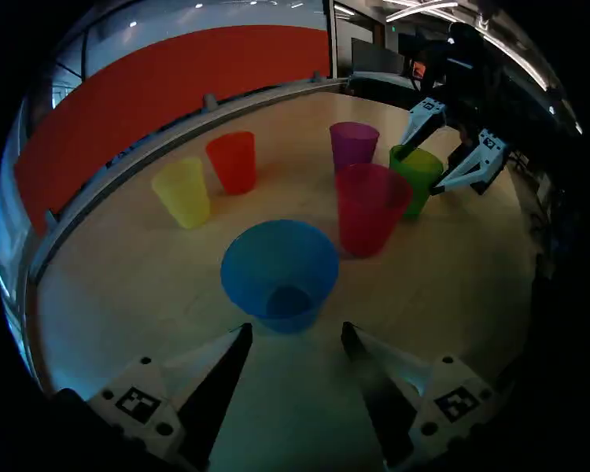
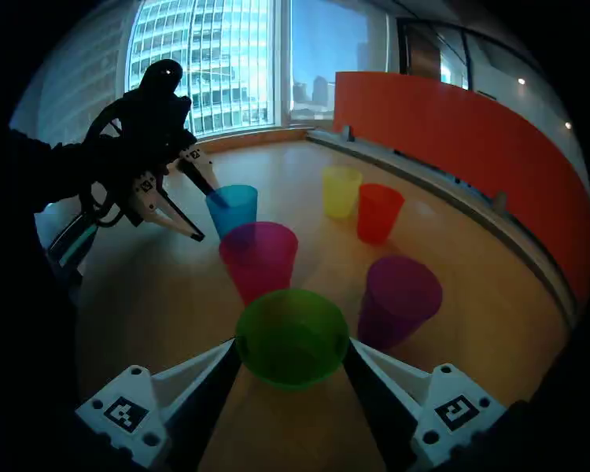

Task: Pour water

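Observation:
A blue cup (image 1: 279,271) stands upright just ahead of my left gripper (image 1: 295,332), whose fingers are open, the cup's base at their tips. In the right gripper view a green cup (image 2: 293,337) sits between the fingers of my right gripper (image 2: 292,348); its rim fills the gap, the jaws wide apart. I cannot tell whether the fingers press on it. The left gripper view shows that right gripper (image 1: 418,171) straddling the green cup (image 1: 415,177). Farther off in the right gripper view, the left gripper (image 2: 208,214) flanks the blue cup (image 2: 232,208). No water is visible.
On the wooden table (image 1: 138,299) also stand a pink-red cup (image 1: 370,208), a purple cup (image 1: 353,144), an orange cup (image 1: 234,161) and a yellow cup (image 1: 182,191). An orange wall panel (image 1: 161,86) runs along the far edge. Windows (image 2: 208,63) lie behind the left gripper.

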